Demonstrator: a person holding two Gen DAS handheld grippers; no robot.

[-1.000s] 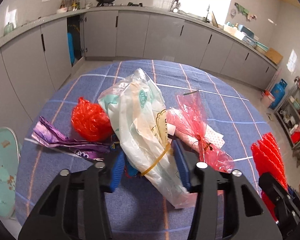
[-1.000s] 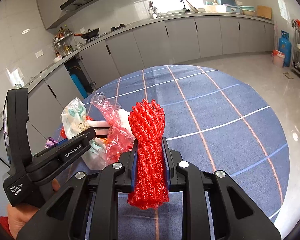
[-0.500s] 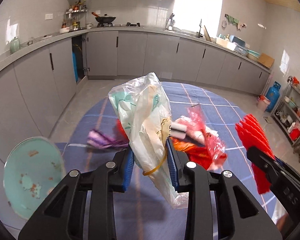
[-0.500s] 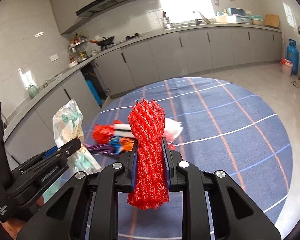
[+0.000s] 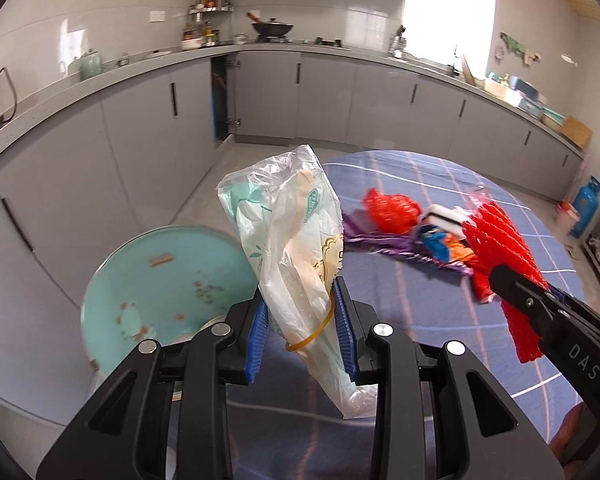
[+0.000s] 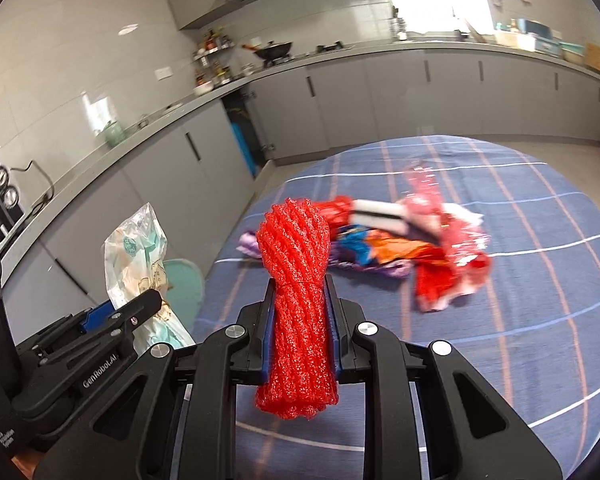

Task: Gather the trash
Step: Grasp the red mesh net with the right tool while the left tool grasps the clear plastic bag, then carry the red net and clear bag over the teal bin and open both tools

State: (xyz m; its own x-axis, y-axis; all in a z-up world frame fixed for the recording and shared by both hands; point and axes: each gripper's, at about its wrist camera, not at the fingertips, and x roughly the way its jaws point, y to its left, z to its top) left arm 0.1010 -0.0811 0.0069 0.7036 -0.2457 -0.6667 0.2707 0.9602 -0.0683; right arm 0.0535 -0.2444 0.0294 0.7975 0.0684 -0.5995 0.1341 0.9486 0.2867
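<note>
Left gripper [image 5: 302, 338] has its fingers clamped on the plastic bag [image 5: 292, 248], pinching it w/ a rubber band [image 5: 311, 334] looped round just at the grip; the fingers were closing in a bit further within the last sec and the bag sits squeezed between them, hanging up off the desk [image 5: 440, 332]. Right gripper [image 6: 298, 334] has fingers pressed tight on the red foam netting [image 6: 298, 280], a bundle sticking up and drooping below the grip. Both items look v. light and soft: the bag is thin, crinkly, prob slippery, so a hold at the gathered, banded waist seems best; the netting is springy and grippy, mid-bundle pinch looks secure. Below left there's a teal bin lid [image 5: 160, 280], dirty w/ brown specks, just beyond the desk edge; likely where these go, though whether the lid is open I can't tell. Left on the blue checked cloth: a heap of wrappers [image 6: 400, 248], incl. red crumpled plastic, purple foil, pink cellophane, a white-and-black box. The two grippers ride near each other, so crossing arms at the bin could tangle; the bag's loose tail may snag on the rim.
</note>
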